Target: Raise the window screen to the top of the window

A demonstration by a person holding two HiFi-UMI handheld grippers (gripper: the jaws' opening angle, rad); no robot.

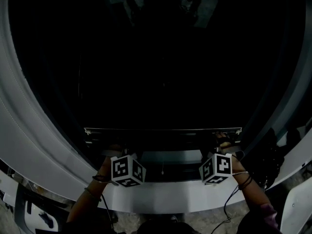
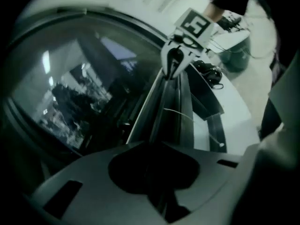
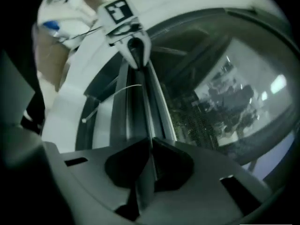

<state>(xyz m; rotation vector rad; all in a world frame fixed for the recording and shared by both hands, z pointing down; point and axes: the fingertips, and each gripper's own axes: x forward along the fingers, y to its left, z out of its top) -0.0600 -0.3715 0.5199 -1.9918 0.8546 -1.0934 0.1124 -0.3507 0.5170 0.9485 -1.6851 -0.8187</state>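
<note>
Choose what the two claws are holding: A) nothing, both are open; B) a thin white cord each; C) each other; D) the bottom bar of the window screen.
D: the left claw and the right claw are each closed on the thin edge of the bottom bar, which runs from one to the other.

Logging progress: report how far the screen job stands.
Done: left tool and right tool are clamped on the screen's bottom rail. In hand: the start of the lift. Left: nearly all of it; the rail sits low, near the sill, dark glass above.
</note>
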